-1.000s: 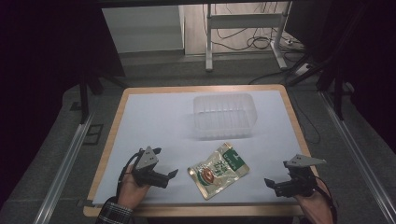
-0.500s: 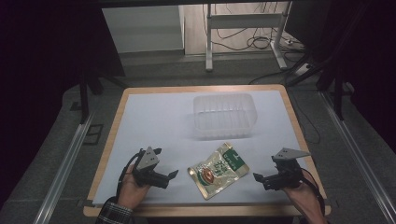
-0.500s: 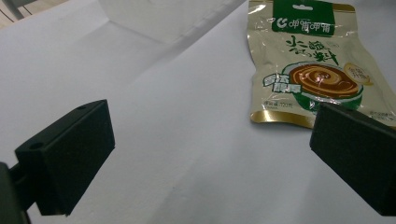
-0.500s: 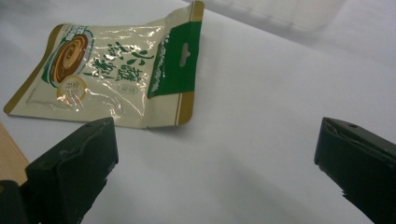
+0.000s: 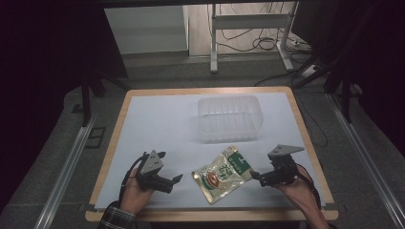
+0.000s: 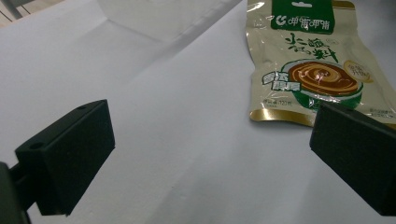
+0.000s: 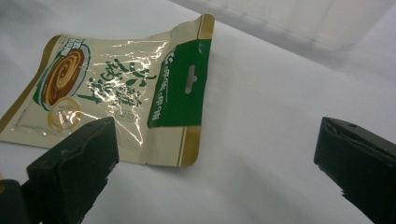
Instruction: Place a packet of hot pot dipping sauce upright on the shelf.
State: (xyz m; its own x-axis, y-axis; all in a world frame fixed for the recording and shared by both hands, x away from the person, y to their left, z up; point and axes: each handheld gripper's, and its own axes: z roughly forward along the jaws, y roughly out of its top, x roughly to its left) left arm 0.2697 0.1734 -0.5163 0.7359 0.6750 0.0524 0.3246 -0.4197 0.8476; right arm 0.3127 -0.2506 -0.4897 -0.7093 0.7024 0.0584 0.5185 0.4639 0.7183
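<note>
1. Two hand-held grippers sit low over the white tabletop (image 5: 157, 124), one on each side of a flat sauce pouch (image 5: 222, 172).
2. The pouch lies face up near the front edge, its green header end pointing toward about 1 o'clock and its gold bottom edge toward 7 o'clock.
3. The left hand-held gripper (image 5: 168, 180) is at the pouch's 9 o'clock, near it but apart; its jaws stand spread wide with nothing between them, and in the left gripper view the pouch (image 6: 308, 65) lies just beyond the right-hand jaw.
4. The right hand-held gripper (image 5: 258, 177) is at the pouch's 3 o'clock, just beside the green header, jaws likewise released and holding nothing; whether a jaw tip touches the pouch (image 7: 126, 93) I cannot tell.
5. A clear plastic container (image 5: 230, 117) stands at the pouch's 12 o'clock, well apart from both.
</note>
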